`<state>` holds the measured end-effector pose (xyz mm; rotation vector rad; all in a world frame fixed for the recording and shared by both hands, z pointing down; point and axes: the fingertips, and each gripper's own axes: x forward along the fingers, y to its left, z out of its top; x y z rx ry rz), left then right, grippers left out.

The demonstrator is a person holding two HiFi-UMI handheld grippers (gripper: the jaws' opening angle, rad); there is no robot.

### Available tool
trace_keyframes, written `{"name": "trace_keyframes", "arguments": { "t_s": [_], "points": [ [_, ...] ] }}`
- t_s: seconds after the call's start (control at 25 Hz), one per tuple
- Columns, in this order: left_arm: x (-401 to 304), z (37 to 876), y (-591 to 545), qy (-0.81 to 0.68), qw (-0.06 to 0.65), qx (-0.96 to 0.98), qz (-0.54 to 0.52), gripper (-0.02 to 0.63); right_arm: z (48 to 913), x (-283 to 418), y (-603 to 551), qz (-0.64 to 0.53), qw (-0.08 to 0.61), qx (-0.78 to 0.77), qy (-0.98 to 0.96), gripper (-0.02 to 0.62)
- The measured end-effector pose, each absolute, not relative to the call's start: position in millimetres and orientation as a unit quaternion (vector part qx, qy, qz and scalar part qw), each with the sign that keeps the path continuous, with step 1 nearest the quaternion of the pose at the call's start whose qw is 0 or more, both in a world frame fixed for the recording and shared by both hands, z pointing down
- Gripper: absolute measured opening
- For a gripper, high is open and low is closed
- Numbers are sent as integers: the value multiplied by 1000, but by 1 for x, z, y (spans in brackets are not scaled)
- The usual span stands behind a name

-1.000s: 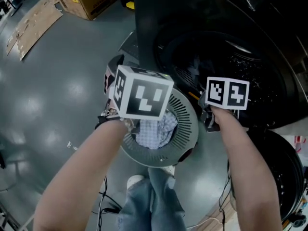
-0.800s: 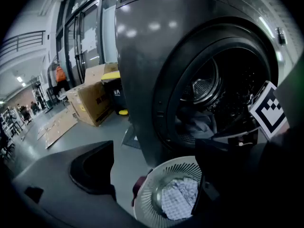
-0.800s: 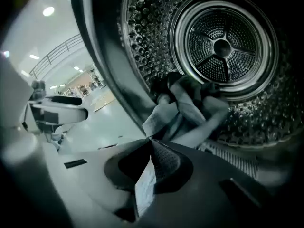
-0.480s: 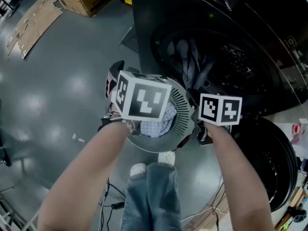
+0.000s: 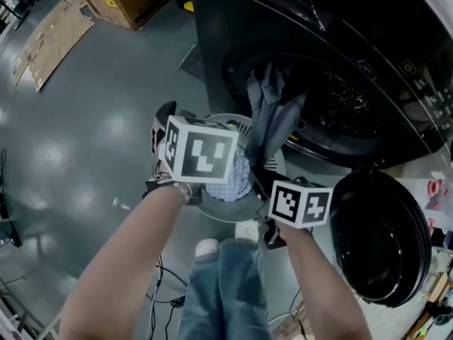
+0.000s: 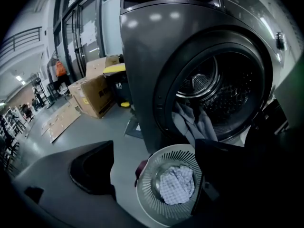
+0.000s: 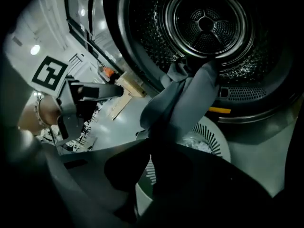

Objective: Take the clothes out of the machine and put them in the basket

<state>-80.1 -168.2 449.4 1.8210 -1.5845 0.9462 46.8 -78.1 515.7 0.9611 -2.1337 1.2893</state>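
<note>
The grey garment (image 5: 272, 122) stretches lengthwise from the machine's (image 5: 212, 41) mouth down to the right tongs (image 7: 159, 144), which are clamped on its lower end over the basket (image 6: 145, 184) holding a checked cloth (image 6: 176, 191), while the left tongs (image 6: 156, 175) gape empty and only the right gripper view reaches the drum's (image 7: 206, 25) back wall.

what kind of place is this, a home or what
Likely a warehouse or workshop hall, not a home: bare grey floor, cardboard boxes and flattened cardboard, a washing machine standing in the open.
</note>
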Motion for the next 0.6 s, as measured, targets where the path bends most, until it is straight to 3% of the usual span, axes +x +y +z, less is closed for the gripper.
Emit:
{"name": "trace_keyframes", "arguments": {
  "t_s": [0.16,0.36,0.6],
  "points": [
    [-86,448,-163,-590,274,674,351,535,522,21,-28,467,285,300,-781,12],
    [-94,452,-157,-591,281,671,349,535,530,-10,25,507,302,247,-769,12],
    [-99,457,-150,-590,284,670,350,535,553,-26,98,481,387,173,-767,12]
  ]
}}
